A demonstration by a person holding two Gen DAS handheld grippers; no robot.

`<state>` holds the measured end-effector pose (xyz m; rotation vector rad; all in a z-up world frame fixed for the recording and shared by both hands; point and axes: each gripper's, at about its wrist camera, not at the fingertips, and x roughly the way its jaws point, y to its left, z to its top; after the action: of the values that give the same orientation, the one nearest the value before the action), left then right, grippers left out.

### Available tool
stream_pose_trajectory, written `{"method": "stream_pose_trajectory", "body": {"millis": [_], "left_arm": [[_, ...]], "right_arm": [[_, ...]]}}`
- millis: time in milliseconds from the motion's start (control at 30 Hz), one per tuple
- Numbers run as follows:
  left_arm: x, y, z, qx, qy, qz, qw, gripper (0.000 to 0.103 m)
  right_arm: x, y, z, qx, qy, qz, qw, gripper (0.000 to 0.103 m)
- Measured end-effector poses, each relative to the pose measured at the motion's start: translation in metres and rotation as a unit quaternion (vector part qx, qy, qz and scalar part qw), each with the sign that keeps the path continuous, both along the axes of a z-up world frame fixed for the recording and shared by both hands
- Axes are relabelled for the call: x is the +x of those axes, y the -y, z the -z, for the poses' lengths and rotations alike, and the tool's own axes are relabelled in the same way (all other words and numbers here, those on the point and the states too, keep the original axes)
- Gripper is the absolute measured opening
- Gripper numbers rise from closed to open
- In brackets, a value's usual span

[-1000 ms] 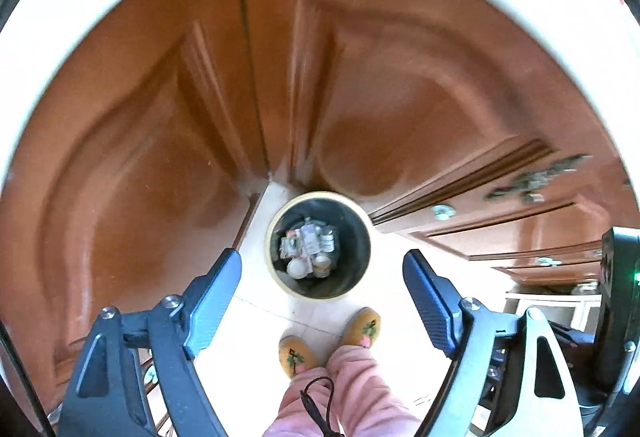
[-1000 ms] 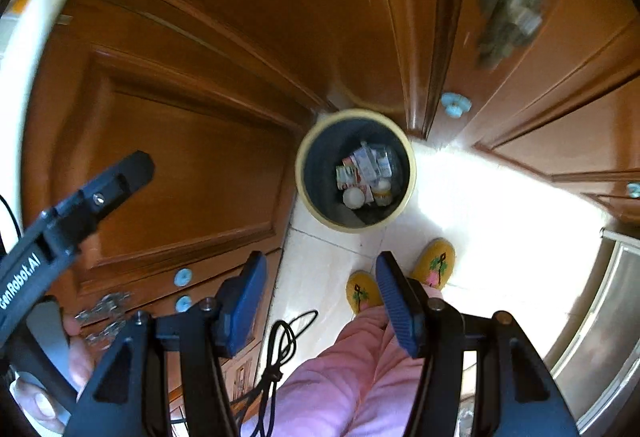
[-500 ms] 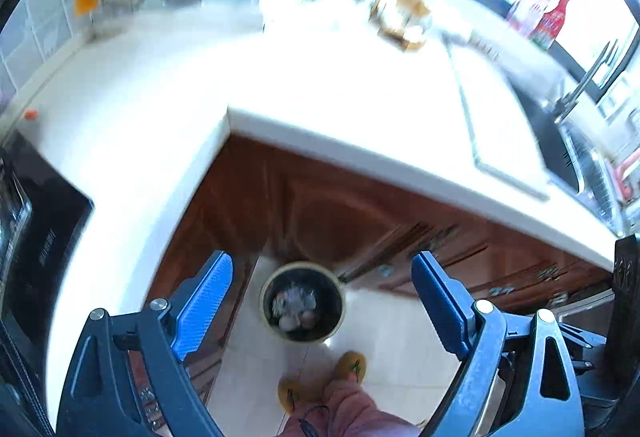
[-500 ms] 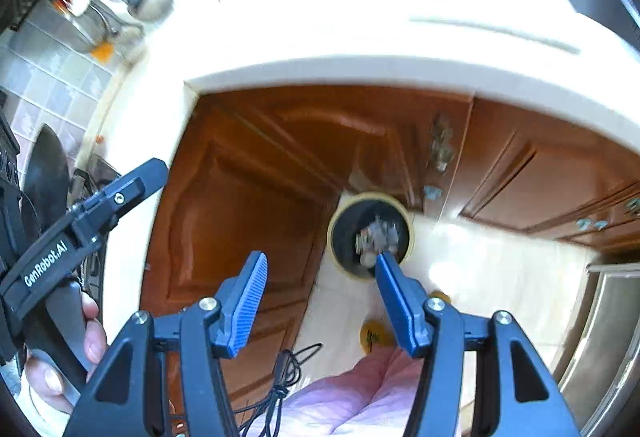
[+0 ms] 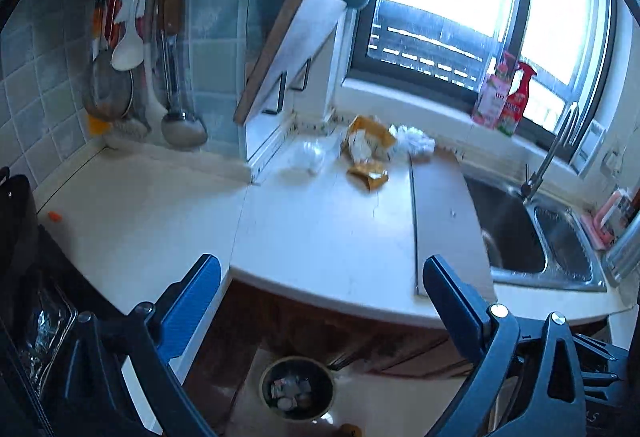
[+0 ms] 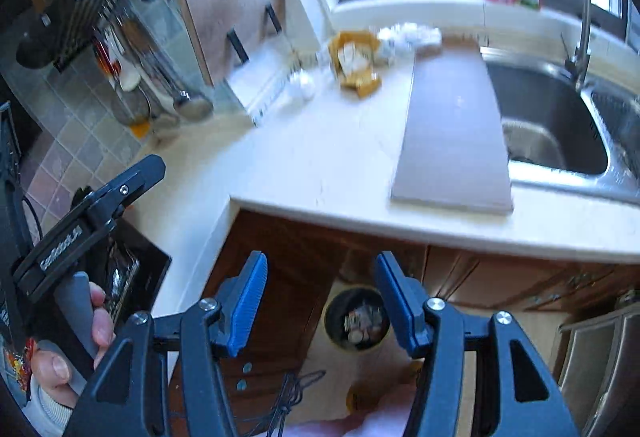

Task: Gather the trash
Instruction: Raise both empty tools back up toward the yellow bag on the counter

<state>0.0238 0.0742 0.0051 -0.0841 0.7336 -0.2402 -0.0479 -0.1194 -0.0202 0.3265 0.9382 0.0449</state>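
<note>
Yellow wrappers [image 5: 366,151] beside white wad [image 5: 416,141]

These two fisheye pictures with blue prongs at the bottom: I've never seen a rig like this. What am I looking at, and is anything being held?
There is no robot. A person holds a hand-operated claw in each hand, and each claw carries a camera looking forward along its two blue fingers. One picture comes from the left claw, the other from the right claw; the right view also shows the person's left hand gripping its handle. Both claws are open and hold nothing. On the white counter, near the window, lie yellow-brown wrappers, crumpled white paper and a clear plastic scrap. To the right is a steel sink. On the floor below stands a trash bin, already holding litter.
</note>
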Motion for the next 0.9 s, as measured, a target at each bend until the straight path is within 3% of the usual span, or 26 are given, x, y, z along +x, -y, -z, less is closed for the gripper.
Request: {"method": "stream_pose_trajectory", "body": {"millis": [233, 500, 700, 900], "left_arm": [[0.036, 0.006, -0.022, 0.020, 0.026, -0.018, 0.9993, 0.101], [0.114, 0.039, 0.002, 0.060, 0.010, -0.038, 0.9974, 0.102], [0.195, 0.087, 0.043, 0.115, -0.015, -0.044, 0.9923, 0.102], [0.270, 0.115, 0.094, 0.130, -0.035, -0.072, 0.9882, 0.101]], "right_arm": [[0.036, 0.018, -0.034, -0.013, 0.042, 0.003, 0.999, 0.058], [0.130, 0.060, -0.040, -0.014, 0.055, -0.010, 0.998, 0.058], [0.230, 0.097, -0.007, -0.006, 0.029, -0.031, 0.999, 0.058], [0.328, 0.118, 0.057, 0.009, -0.020, -0.064, 0.998, 0.058]]}}
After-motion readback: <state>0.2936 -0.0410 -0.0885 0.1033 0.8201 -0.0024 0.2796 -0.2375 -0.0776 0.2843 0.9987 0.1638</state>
